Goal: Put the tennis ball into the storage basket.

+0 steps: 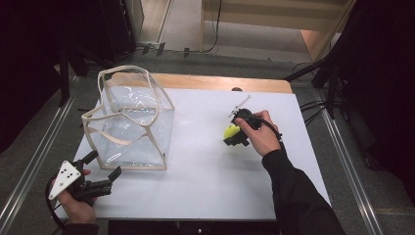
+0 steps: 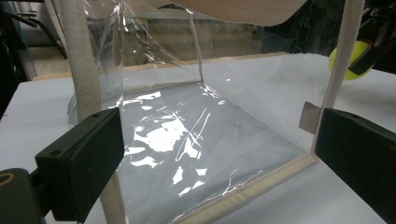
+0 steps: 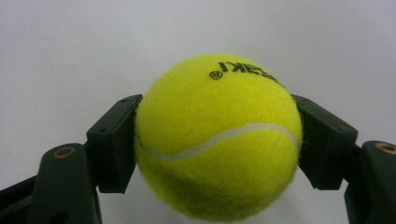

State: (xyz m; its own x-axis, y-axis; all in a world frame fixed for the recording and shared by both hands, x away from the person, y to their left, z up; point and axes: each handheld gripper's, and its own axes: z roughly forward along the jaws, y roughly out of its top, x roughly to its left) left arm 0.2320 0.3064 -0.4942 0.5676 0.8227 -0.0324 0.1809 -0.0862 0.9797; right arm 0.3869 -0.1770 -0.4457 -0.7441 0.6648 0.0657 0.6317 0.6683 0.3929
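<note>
ball clamped at right, clear bag framed at left

high view: the right gripper (image 1: pixel 234 135) sits on the white table (image 1: pixel 205 186) right of centre, mostly covered by the person's right hand (image 1: pixel 262 134), so little more than a sliver of the yellow tennis ball (image 1: pixel 230 131) shows at its tip. the gripper points left and slightly near. the clear bag (image 1: pixel 129 125) stands upright at the left, mouth up, its cream handles (image 1: pixel 128 71) arching over the top. the left gripper (image 1: pixel 103 164) is at the near left corner, jaws spread, just beside the bag's near edge.

left gripper view: the two black jaws stand wide apart with the bag's near wall between them; whether they touch the cream trim is hard to tell. the bag's top is cut off by the frame. the ball shows far right, partly hidden behind a handle strap.

right gripper view: both jaws pinch the ball at its sides. its printed lettering reads upside down near the top and the white seam curves across the middle. its underside is cut off.
</note>
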